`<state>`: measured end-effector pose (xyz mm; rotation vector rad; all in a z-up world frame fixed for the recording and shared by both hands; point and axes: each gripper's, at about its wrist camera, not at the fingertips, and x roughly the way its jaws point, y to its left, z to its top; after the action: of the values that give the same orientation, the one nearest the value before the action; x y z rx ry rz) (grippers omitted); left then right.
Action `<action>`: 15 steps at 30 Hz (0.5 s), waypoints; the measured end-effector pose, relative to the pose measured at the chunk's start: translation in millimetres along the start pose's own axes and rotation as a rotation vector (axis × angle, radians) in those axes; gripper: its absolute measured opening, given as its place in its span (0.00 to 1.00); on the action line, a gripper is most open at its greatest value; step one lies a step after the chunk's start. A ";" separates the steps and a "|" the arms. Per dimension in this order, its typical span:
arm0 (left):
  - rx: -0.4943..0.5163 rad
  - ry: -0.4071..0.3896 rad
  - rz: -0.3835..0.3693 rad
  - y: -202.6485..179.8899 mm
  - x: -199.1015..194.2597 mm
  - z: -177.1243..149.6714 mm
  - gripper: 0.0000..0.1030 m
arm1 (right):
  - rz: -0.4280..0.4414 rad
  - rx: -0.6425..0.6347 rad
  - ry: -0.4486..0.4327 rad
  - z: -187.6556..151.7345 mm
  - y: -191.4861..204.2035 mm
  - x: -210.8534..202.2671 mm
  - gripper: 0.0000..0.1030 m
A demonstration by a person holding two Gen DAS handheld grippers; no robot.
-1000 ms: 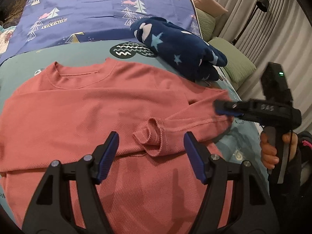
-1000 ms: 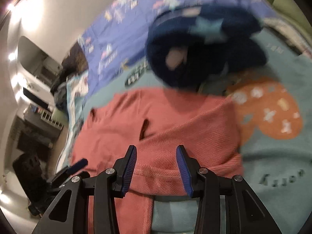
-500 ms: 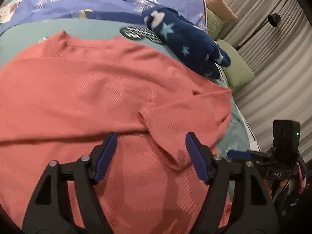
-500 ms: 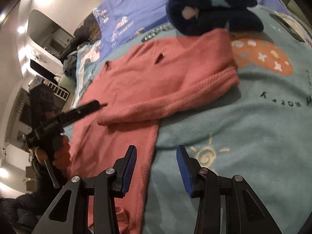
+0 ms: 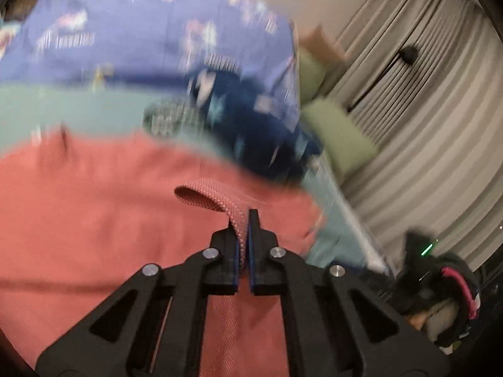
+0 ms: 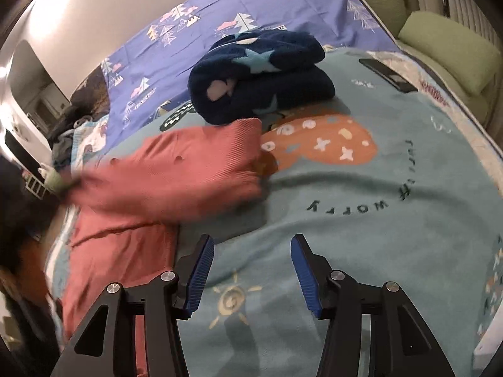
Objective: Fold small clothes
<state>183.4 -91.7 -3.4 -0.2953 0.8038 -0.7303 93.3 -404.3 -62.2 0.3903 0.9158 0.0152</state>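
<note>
A coral-pink knit sweater (image 5: 94, 226) lies spread on a teal blanket (image 6: 393, 220) on a bed. My left gripper (image 5: 244, 220) is shut on a ribbed edge of the sweater (image 5: 232, 210), which loops up from between its jaws; this view is motion-blurred. The sweater also shows in the right wrist view (image 6: 176, 176), a sleeve folded across the body, its cuff near the orange print. My right gripper (image 6: 251, 270) is open and empty above bare blanket, right of the sweater.
A folded navy star-print garment (image 6: 261, 75) lies behind the sweater. A purple tree-print sheet (image 6: 220, 15) covers the far bed. Green cushions (image 6: 446, 44) and grey curtains (image 5: 424, 110) stand to the right. A dark phone (image 6: 386, 75) lies on the blanket.
My left gripper has closed on the sweater's ribbed edge; it was open over the folded sleeve before. My right gripper has drawn back off the sweater and opened wider.
</note>
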 end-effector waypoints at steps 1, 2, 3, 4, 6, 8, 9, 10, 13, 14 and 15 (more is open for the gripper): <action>0.015 -0.032 0.002 -2.8 -8.6 10.4 0.05 | 0.002 -0.018 -0.003 1.1 5.7 2.0 0.54; 0.037 -0.068 0.013 -5.9 -19.2 21.8 0.05 | 0.005 -0.041 -0.006 2.5 12.6 4.5 0.57; 0.066 -0.103 0.030 -9.7 -29.8 32.4 0.05 | 0.008 -0.057 -0.009 3.9 17.5 6.9 0.59; 0.091 -0.131 0.049 -13.4 -37.9 41.3 0.05 | 0.012 -0.080 -0.013 5.5 24.5 10.3 0.61; 0.135 -0.175 0.088 -17.9 -52.7 55.8 0.05 | 0.021 -0.106 -0.014 8.7 35.1 18.1 0.62; 0.151 -0.196 0.111 -16.7 -61.8 64.9 0.05 | 0.041 -0.117 -0.002 15.0 45.4 30.8 0.62; 0.158 -0.203 0.120 -15.2 -65.2 69.5 0.05 | 0.053 -0.119 0.006 18.3 49.5 36.6 0.62; 0.168 -0.211 0.131 -14.1 -69.6 72.8 0.05 | 0.067 -0.122 0.013 21.0 54.4 42.6 0.62; 0.203 -0.239 0.170 -9.9 -82.1 74.8 0.05 | 0.094 -0.136 0.024 27.7 68.9 56.4 0.62; 0.213 -0.245 0.181 -7.6 -85.2 74.4 0.05 | 0.108 -0.148 0.029 28.9 73.9 59.6 0.62; 0.223 -0.252 0.197 -4.3 -89.2 75.1 0.05 | 0.119 -0.158 0.033 29.0 78.0 61.7 0.62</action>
<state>195.1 -35.1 98.0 -0.1021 0.4988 -0.5765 165.5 -330.2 -67.8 0.2981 0.9161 0.2026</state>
